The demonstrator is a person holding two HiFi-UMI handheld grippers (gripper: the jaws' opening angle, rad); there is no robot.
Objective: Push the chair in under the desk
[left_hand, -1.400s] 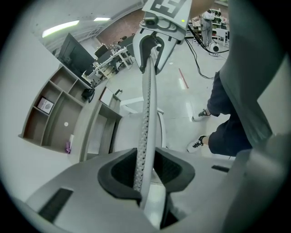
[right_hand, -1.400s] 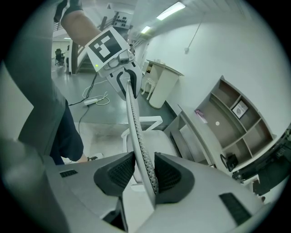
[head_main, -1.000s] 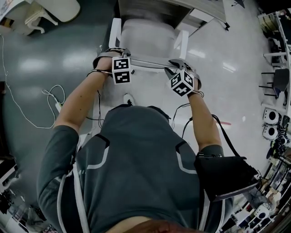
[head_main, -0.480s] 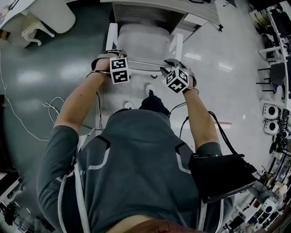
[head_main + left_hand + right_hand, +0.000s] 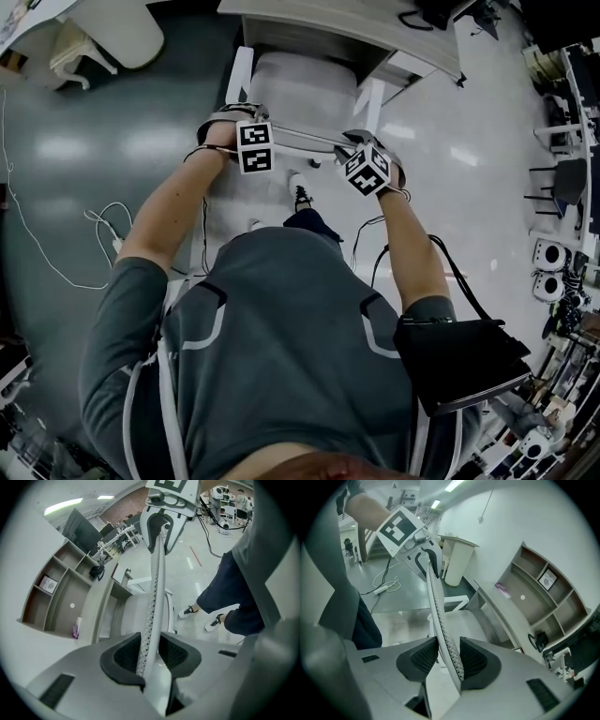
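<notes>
Right gripper view: textured pads (image 5: 476,660) pinch thin, perforated chair backrest (image 5: 439,616).

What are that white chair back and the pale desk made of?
White chair back: probably moulded plastic, matt, its thin curved edge showing a dotted, mesh-like texture. Pale desk: likely laminated board, going by its smooth, flat, square-edged panels.

Open floor (image 5: 84,141) left of chair (image 5: 302,89), looped cable (image 5: 105,214) farther left, desk (image 5: 356,30) close ahead, shoe (image 5: 299,192) just behind chair, cluttered gear (image 5: 558,258) along right.
</notes>
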